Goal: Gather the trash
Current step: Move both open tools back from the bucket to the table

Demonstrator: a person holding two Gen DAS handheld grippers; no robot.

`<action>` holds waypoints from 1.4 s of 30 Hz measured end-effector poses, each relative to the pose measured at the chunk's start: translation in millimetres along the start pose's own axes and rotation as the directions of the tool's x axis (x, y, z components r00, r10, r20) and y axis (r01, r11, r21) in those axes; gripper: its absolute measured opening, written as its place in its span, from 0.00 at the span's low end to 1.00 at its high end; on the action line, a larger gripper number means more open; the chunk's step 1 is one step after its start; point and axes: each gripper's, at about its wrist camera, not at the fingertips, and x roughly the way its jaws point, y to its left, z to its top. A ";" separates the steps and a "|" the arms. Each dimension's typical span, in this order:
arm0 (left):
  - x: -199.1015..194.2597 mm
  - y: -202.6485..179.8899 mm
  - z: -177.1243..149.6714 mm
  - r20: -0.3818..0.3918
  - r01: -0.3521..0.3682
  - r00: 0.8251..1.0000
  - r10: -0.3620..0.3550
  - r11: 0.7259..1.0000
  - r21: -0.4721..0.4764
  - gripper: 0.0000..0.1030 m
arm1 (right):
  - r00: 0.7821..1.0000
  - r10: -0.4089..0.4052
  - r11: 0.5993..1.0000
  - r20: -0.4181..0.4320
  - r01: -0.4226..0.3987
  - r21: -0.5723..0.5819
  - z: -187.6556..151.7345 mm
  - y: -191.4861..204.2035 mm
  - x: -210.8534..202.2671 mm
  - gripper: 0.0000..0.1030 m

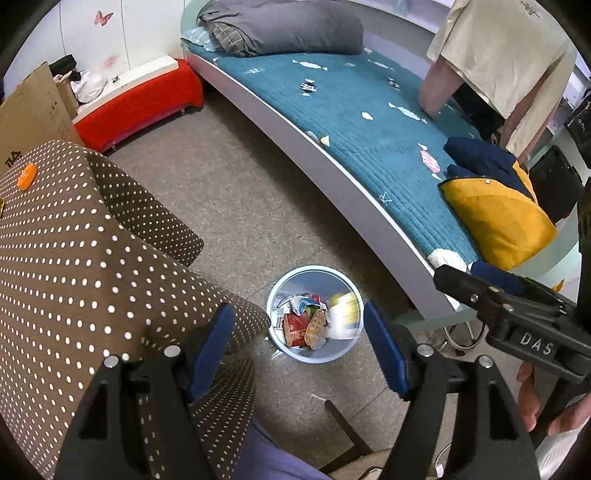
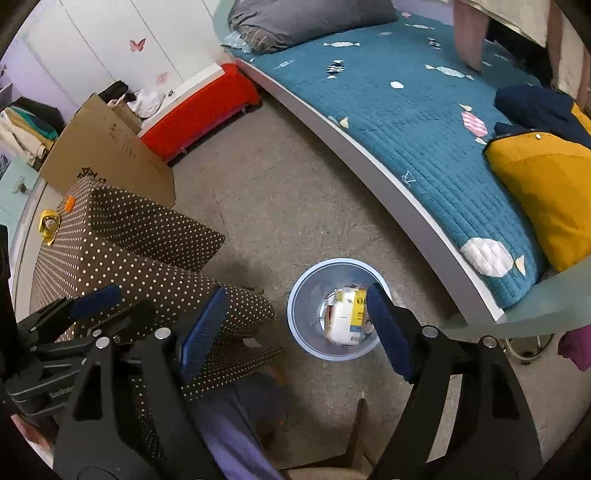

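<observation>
A pale blue round bin [image 1: 288, 350] stands on the floor and holds several crumpled wrappers [image 1: 304, 325]. A white and yellow carton [image 1: 345, 314], blurred by motion, is in the bin mouth; it also shows in the right wrist view [image 2: 345, 314] inside the bin [image 2: 306, 306]. My left gripper [image 1: 299, 350] is open and empty above the bin. My right gripper [image 2: 295, 328] is open and empty above the bin, and shows in the left wrist view [image 1: 480, 284] at the right. An orange scrap [image 1: 26, 176] and a gold wrapper [image 2: 49, 225] lie on the dotted tablecloth [image 1: 74, 240].
A bed with a teal quilt [image 1: 351, 122] curves along the right, with a yellow and navy jacket [image 1: 498, 206] and a grey pillow [image 1: 288, 29] on it. A red bench [image 1: 144, 103] and a cardboard sheet [image 1: 29, 110] stand at the back left. A stool base [image 2: 528, 347] is under the bed end.
</observation>
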 end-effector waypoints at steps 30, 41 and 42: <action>-58.5 40.4 -17.6 0.083 0.001 0.997 0.004 0.999 -0.052 0.77 | 0.999 0.045 0.997 0.000 -0.045 -0.056 -7.7 64.0 -15.4 0.75; -88.4 96.9 -32.5 0.117 -0.045 0.991 0.060 0.990 -0.130 0.79 | 0.996 0.089 0.986 0.003 -0.088 -0.140 -8.4 126.4 -14.3 0.77; -91.0 103.1 -33.7 0.120 -0.047 0.991 0.064 0.989 -0.141 0.79 | 0.996 0.094 0.984 0.002 -0.093 -0.153 -7.8 134.0 -13.3 0.77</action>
